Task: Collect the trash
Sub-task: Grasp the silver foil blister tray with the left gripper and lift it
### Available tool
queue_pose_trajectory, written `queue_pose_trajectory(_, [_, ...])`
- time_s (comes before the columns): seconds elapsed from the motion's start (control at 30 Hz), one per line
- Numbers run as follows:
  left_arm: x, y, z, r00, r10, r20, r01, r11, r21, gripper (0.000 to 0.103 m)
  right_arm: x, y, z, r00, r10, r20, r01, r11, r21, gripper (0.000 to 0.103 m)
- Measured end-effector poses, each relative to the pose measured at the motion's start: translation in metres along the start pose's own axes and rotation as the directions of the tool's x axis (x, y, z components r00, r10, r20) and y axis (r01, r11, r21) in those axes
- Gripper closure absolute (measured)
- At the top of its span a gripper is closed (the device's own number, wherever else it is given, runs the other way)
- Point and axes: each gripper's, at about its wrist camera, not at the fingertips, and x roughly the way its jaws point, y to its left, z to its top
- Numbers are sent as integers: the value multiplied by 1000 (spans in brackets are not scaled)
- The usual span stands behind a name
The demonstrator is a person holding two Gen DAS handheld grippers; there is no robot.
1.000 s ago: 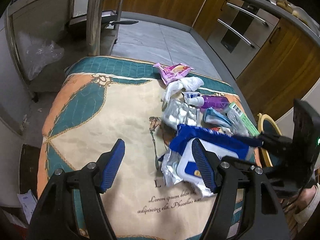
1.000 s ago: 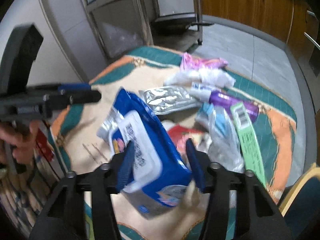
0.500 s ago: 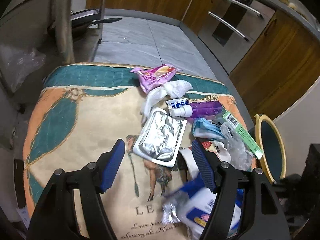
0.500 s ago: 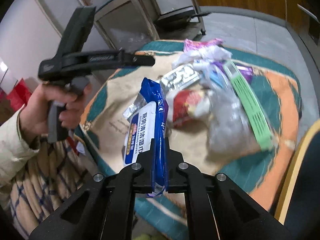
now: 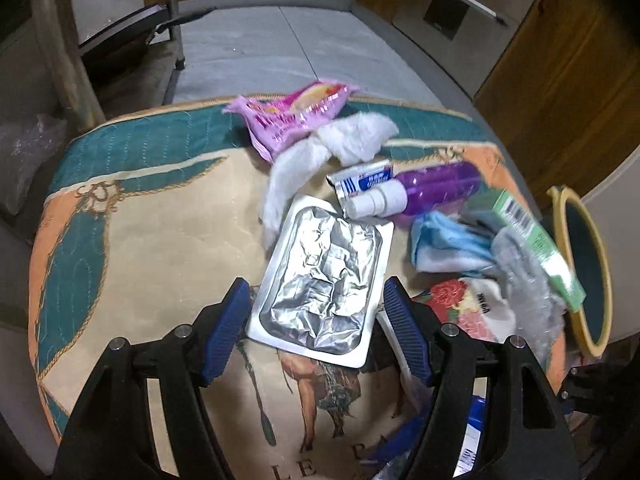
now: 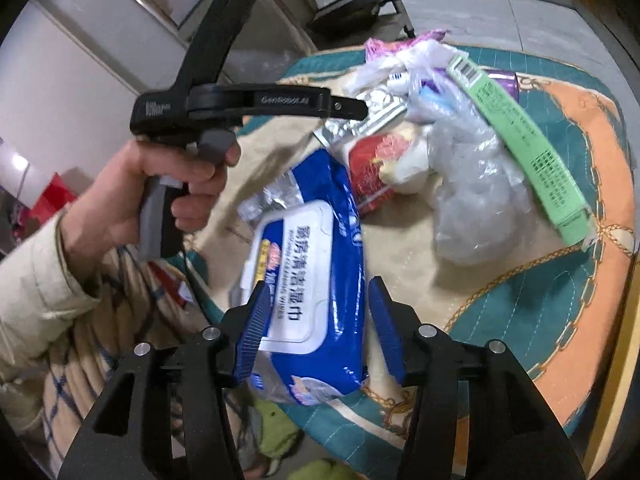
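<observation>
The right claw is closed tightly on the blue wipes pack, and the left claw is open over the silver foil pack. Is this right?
Not quite. The right wrist view shows the right claw open, its fingers apart around the blue wipes pack. The left claw is indeed open over the silver foil pack.

We are seeing the trash lying in a loose heap around the crumpled silver foil tray (image 5: 323, 280). Beyond it, a pink wrapper (image 5: 292, 114) and white tissue (image 5: 320, 152) are lying flat. Beside it a purple bottle (image 5: 432, 192) and green box (image 5: 536, 244) are resting. Nearer us, the blue wipes pack (image 6: 316, 280) is lying label-up.
</observation>
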Motion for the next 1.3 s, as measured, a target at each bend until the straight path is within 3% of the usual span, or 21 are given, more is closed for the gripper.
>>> queue_pose_trajectory(0.13, [13, -2, 1, 999, 25, -24, -25, 999, 23, 34, 8, 4, 0, 1000, -18, -17, 18, 1000, -18, 50])
queue_pose_trajectory(0.3, [22, -10, 2, 998, 55, -26, -53, 996, 72, 24, 11, 0, -2, 1000, 12, -16, -12, 1000, 4, 51])
queue_pose_trajectory(0.37, [24, -14, 2, 998, 65, -24, -62, 993, 98, 24, 12, -1, -4, 999, 40, -14, -39, 999, 13, 63])
queue_pose_trajectory(0.5, [25, -16, 1, 997, 73, -21, -70, 991, 118, 25, 5, -3, -4, 997, 76, 6, -76, 997, 34, 77])
queue_pose_trajectory(0.63, [22, -19, -4, 994, 106, -17, -103, 984, 145, 33, -5, 2, -8, 993, 110, 31, -110, 994, 17, 90])
queue_pose_trajectory(0.83, [10, -9, -18, 994, 102, -38, -97, 990, 107, 33, -16, 15, -7, 993, 95, 66, -92, 995, -47, 98])
queue_pose_trajectory(1.07, [-22, 15, -33, 997, 80, -13, -80, 997, 2, 33, -31, 35, -6, 993, 5, 116, 12, 990, -142, 99])
queue_pose_trajectory(1.3, [-50, 37, -41, 993, 104, 49, -100, 992, -83, 33, -57, 38, 1, 968, -46, 246, 80, 988, -129, 99])
